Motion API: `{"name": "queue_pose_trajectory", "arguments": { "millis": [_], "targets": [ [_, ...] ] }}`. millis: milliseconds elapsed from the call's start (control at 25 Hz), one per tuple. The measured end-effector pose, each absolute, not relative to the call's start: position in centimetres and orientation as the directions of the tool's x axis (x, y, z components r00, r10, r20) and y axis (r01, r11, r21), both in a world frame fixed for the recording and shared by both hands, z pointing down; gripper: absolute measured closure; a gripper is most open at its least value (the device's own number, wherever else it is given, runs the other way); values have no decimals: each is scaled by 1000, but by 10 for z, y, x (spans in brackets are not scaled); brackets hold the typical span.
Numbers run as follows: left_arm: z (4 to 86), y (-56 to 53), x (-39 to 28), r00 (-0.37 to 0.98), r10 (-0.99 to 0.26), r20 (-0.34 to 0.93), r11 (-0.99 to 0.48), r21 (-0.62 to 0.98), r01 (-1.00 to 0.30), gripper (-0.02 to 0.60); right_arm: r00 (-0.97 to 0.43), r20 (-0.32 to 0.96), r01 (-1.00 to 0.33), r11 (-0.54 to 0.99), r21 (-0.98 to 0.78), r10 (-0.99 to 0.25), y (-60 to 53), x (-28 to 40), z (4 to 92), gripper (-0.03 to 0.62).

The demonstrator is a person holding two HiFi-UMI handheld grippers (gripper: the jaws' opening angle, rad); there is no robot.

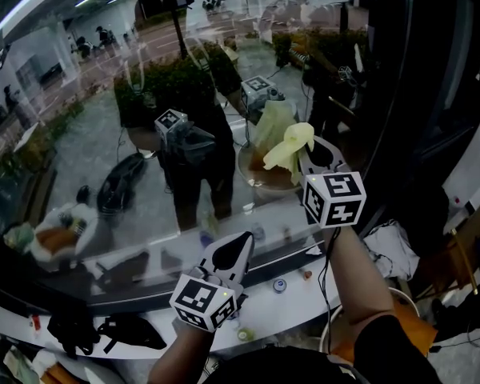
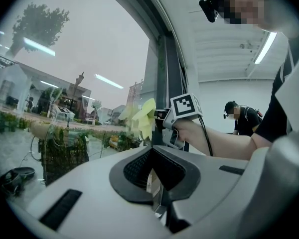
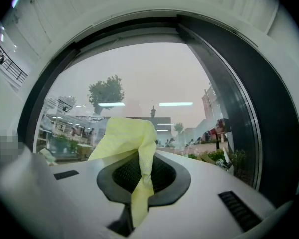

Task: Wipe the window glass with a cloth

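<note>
Yellow soft cloth (image 3: 125, 138) clamped in my right fingers (image 3: 177, 183), clear window glass (image 1: 104, 134) just ahead; left fingers (image 1: 236, 254) closed, empty. Next: press, sweep.

No readable text, label, brand, number or sign shows in any view.

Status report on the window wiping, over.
Right gripper shut on crumpled yellow cloth, up at clear window glass. Left gripper shut, empty, lower down. Nothing blocking the pane.
</note>
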State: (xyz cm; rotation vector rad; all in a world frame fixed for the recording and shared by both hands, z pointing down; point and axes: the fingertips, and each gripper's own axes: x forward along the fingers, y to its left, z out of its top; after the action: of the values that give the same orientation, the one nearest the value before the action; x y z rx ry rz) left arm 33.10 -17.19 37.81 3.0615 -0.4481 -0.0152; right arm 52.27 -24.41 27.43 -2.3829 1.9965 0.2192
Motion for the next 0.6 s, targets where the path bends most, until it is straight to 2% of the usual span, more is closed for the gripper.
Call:
{"name": "queue_pose_trajectory", "arguments": {
  "millis": [600],
  "targets": [
    [375, -166, 329, 952, -305, 12, -952, 34, -305, 583, 141, -119, -990, -140, -15, -983, -231, 528, 280, 556]
  ]
}}
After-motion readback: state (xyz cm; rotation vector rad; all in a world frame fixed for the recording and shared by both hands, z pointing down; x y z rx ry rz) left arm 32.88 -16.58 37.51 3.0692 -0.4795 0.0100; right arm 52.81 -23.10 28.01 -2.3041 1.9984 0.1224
